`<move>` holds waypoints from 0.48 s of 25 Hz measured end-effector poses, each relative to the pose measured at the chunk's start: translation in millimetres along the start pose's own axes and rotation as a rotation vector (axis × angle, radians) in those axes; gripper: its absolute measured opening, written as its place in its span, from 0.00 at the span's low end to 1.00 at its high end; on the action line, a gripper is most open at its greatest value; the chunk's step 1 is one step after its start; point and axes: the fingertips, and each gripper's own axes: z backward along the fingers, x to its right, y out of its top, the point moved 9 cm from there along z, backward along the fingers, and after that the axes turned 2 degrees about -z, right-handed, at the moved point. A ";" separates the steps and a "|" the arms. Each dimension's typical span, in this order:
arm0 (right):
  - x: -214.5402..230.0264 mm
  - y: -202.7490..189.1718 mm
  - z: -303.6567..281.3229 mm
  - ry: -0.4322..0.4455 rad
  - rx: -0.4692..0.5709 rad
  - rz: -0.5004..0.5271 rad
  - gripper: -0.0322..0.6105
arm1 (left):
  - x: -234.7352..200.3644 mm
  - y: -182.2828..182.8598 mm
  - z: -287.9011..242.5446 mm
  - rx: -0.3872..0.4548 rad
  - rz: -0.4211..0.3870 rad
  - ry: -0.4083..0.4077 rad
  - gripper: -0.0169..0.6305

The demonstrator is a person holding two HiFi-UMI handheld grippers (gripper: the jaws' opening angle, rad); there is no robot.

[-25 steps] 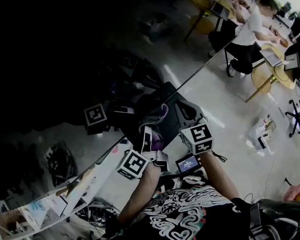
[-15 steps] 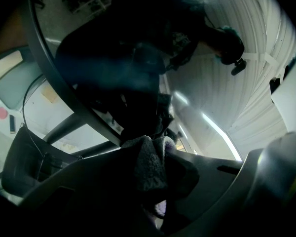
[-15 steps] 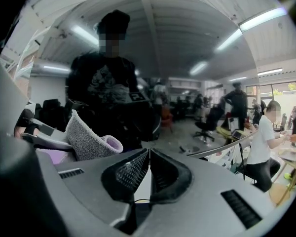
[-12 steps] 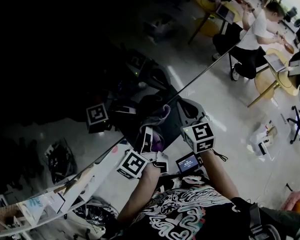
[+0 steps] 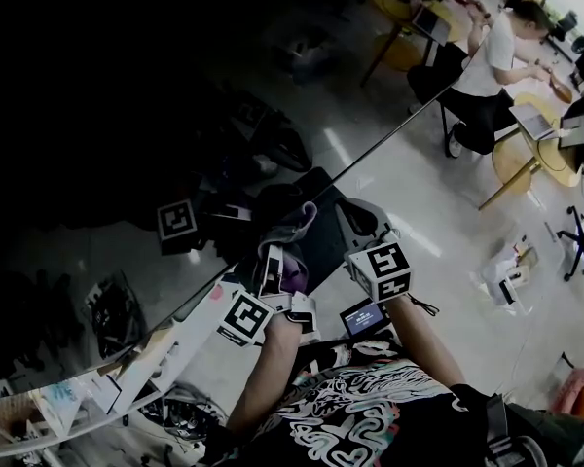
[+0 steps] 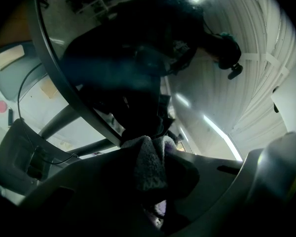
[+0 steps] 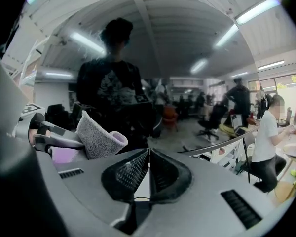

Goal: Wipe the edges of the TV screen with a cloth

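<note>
- Left gripper [image 6: 153, 201]: jaws clamped on cloth [image 6: 149, 159].
- Cloth: grey-lilac, folded, pressed against TV screen [image 5: 117, 115] edge [image 5: 389, 139], near mid-length.
- Right gripper [image 7: 149, 158]: jaws together, empty, just beside cloth.
- Progress: wiping judged under way; cleaned portion not discernible; remaining edges presumably outstanding.

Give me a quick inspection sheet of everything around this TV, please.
Surface: dark glossy TV screen, mirroring the room.
Job's things: grey-and-purple cloth pressed at the screen's edge.
Clutter: boxes and papers by the screen's lower end; white bag on the floor.
Grippers: left gripper shut on the cloth; right gripper shut, empty.
Cables: thin cord beside the frame.
Surroundings: seated person at a round table.
</note>
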 end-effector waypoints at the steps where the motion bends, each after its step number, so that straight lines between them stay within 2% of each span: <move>1: 1.2 0.7 1.0 0.003 0.004 -0.001 0.10 | 0.1 -0.9 -0.3 0.004 0.012 -0.003 0.12; 5: 8.6 3.2 2.9 0.007 0.015 -0.006 0.10 | 5.7 -7.0 -3.0 0.028 0.111 -0.030 0.12; 8: 14.8 4.1 2.6 0.008 0.017 -0.014 0.10 | 3.2 -4.6 -0.9 0.019 0.046 -0.005 0.12; 12: 17.8 7.0 1.2 0.014 0.020 -0.007 0.10 | 2.6 -4.9 -0.4 0.031 0.039 0.003 0.12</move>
